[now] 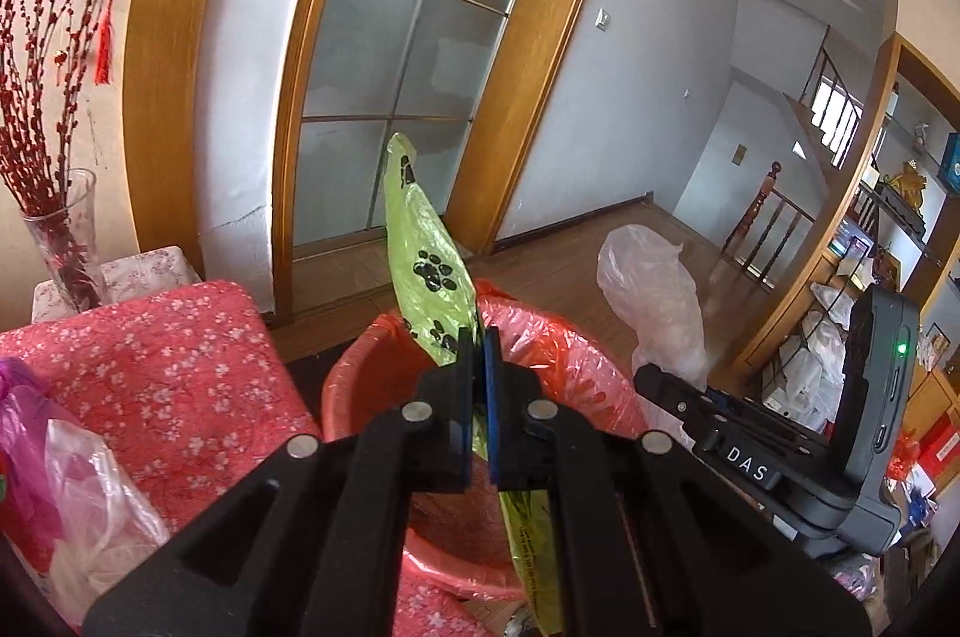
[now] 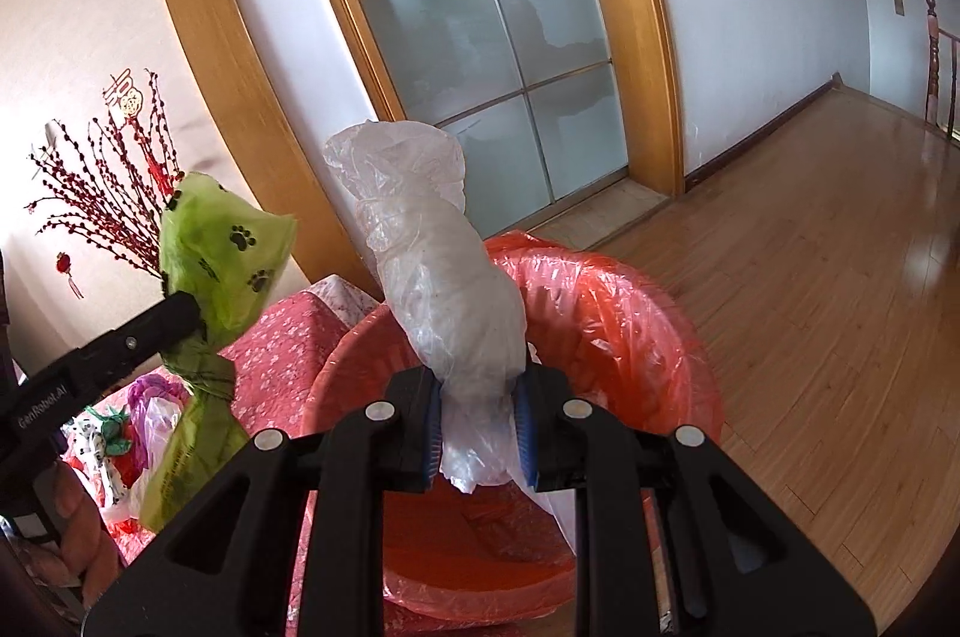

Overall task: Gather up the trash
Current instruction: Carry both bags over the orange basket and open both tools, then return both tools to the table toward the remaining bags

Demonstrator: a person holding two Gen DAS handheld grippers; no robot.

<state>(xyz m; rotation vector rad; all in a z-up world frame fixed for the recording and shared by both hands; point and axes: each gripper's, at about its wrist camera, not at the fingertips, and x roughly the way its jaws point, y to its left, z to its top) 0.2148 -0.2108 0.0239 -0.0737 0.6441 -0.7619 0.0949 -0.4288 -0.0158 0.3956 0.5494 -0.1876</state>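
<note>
My left gripper (image 1: pixel 478 337) is shut on a green plastic bag with black paw prints (image 1: pixel 426 259) and holds it over a red bin lined with a red bag (image 1: pixel 576 355). The green bag also shows in the right wrist view (image 2: pixel 228 265), pinched by the left gripper (image 2: pixel 195 322). My right gripper (image 2: pixel 478 415) is shut on a crumpled clear white plastic bag (image 2: pixel 444 271) above the same bin (image 2: pixel 630 325). The white bag also shows in the left wrist view (image 1: pixel 648 289), at the right of the bin.
A surface with a pink flowered cloth (image 1: pixel 156 373) lies left of the bin, with more plastic bags (image 1: pixel 72 469) on it. A glass vase with red branches (image 1: pixel 60 229) stands behind it. A glass door (image 1: pixel 408 55) and wood floor (image 2: pixel 840 277) lie beyond.
</note>
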